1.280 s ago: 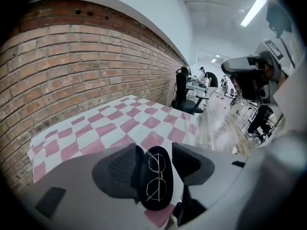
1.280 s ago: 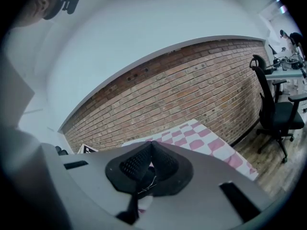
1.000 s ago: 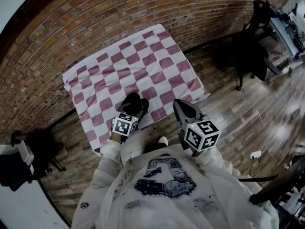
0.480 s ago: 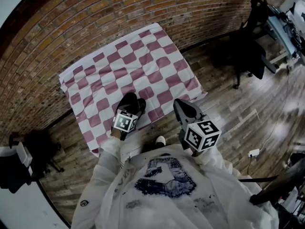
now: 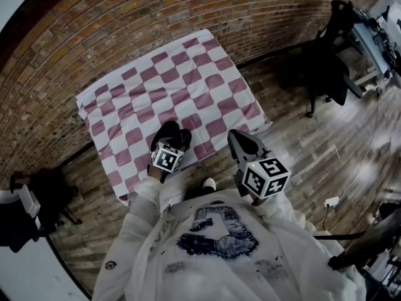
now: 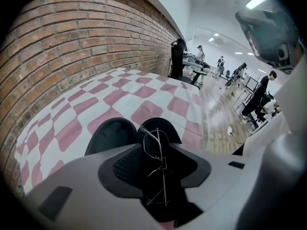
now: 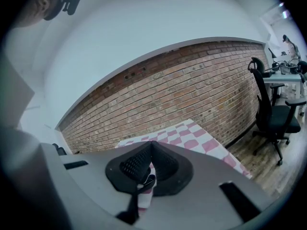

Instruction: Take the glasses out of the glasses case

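Its fingers closing around the glasses (image 6: 161, 166) at the case (image 6: 111, 134), the left gripper (image 6: 159, 152) should pinch softly; the right gripper (image 7: 151, 145) is clenched.

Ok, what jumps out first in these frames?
The pink-and-white checked cloth against the brick wall dominates. At its near edge the left gripper is closing its jaws with thin wire glasses between them, over the open black case. The right gripper hovers beside it, jaws together.
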Motion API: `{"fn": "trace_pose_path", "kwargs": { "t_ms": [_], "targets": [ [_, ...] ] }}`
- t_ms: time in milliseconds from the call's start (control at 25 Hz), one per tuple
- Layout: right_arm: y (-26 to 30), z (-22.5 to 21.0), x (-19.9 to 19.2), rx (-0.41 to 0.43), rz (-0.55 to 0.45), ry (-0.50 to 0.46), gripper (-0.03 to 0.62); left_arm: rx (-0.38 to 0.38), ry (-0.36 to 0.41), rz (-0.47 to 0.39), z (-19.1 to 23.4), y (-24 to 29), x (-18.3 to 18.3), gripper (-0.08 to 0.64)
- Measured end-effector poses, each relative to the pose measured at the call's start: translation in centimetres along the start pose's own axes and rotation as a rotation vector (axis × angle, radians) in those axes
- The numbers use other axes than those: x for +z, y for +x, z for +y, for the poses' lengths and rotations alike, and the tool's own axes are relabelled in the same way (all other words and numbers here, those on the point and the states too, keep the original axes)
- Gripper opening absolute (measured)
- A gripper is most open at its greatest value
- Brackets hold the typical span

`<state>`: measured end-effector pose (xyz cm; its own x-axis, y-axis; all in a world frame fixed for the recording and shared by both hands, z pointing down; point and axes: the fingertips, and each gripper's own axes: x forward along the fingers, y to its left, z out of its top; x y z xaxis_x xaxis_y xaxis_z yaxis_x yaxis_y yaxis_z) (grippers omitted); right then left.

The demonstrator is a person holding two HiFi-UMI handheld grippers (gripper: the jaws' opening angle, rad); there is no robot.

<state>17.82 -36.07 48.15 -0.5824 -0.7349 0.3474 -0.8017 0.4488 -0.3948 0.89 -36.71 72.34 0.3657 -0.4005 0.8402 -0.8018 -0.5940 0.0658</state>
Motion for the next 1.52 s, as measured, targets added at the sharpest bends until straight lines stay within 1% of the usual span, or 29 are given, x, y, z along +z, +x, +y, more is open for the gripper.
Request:
{"fn": "trace_pose_path", "kwargs": {
  "t_ms": [160, 320, 520, 600, 680, 760, 1040, 1520],
  "targets": [
    [0.1, 0.0, 0.1, 0.0, 0.002, -0.002, 0.014, -0.001, 0.006, 0.013, 0.0, 0.6, -0.4, 0.169],
    [0.2, 0.0, 0.0, -0.003, 0.001, -0.004, 0.014, 0.027, 0.02, 0.021, 0.3, 0.7, -0.6, 0.156],
    [0.5, 0.1, 0.1, -0.004, 0.003, -0.005, 0.014, 0.018, 0.031, 0.019, 0.0, 0.8, -0.5, 0.144],
    [0.6, 0.2, 0.1, -0.003, 0.005, -0.006, 0.014, 0.014, 0.042, 0.021, -0.3, 0.9, -0.5, 0.122],
    [0.7, 0.3, 0.1, -0.003, 0.008, -0.005, 0.014, 0.01, 0.055, 0.024, -0.7, 0.9, -0.6, 0.084],
    [0.8, 0.4, 0.0, -0.002, 0.01, -0.004, 0.014, 0.011, 0.063, 0.019, -0.9, 1.0, -0.7, 0.076],
    [1.0, 0.7, -0.2, -0.001, 0.019, -0.005, 0.014, 0.005, 0.042, 0.002, -0.8, 1.1, -0.5, 0.057],
    [0.1, 1.4, -0.6, -0.029, 0.014, -0.014, 0.014, 0.01, 0.019, -0.029, -0.5, 0.6, -0.3, 0.037]
  ]
}}
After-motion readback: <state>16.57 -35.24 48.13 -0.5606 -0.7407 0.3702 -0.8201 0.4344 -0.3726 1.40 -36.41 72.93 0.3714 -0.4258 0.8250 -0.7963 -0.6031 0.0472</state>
